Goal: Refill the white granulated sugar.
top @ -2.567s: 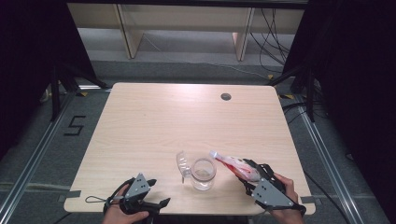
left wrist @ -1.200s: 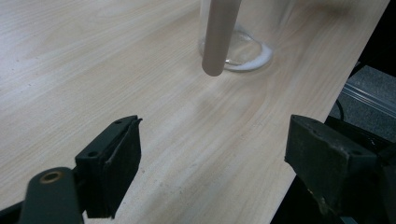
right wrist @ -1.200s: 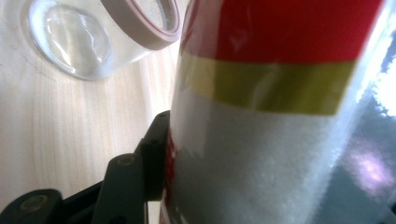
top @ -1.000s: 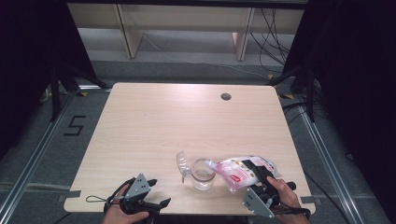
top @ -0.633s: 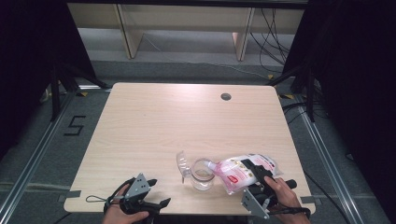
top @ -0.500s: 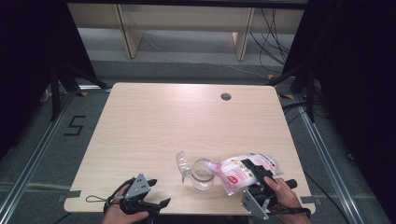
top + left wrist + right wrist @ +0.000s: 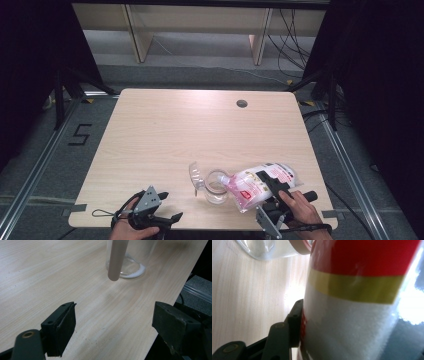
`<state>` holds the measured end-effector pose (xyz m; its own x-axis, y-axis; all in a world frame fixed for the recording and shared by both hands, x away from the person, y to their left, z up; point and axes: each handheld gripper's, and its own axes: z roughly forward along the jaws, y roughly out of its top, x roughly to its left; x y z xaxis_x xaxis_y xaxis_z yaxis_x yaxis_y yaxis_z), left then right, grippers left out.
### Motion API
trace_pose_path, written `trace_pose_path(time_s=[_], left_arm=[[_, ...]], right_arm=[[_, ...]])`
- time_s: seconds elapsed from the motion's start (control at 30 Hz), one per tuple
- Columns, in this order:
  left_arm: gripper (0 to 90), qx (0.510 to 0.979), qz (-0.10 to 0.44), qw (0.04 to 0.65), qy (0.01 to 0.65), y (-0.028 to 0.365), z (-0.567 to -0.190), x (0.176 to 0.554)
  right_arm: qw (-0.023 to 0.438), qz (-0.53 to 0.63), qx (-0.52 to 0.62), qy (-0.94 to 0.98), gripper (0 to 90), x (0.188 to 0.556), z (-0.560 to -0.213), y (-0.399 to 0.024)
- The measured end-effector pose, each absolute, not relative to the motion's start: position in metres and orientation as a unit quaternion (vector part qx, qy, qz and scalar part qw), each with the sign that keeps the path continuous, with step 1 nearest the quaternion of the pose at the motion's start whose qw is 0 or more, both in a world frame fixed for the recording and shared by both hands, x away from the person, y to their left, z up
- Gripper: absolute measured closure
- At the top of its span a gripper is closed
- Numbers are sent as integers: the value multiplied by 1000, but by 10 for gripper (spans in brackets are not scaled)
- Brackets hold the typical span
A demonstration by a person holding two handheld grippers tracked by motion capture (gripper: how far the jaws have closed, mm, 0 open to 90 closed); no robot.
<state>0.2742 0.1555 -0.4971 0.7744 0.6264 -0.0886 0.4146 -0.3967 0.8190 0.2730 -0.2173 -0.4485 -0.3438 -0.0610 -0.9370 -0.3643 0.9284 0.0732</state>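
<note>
table: pale wood-grain table (image 7: 165, 135), rounded corners, centre frame, small round cable hole (image 7: 242, 103) upper right of top | floor: grey carpet, black "5" mark (image 7: 80, 134) at left | back: light wooden shelf legs (image 7: 134, 30) top, loose black cables (image 7: 292, 35) upper right | sides: dark curtains | light: even, overhead
</note>
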Motion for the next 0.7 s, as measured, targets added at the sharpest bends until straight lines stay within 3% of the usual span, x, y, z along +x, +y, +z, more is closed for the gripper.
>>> trace_pose_path(time_s=[0.7], left_arm=[[187, 828, 118, 447, 317, 155, -498, 274]], right_arm=[[576, 90, -182, 792, 512, 274, -445, -210]])
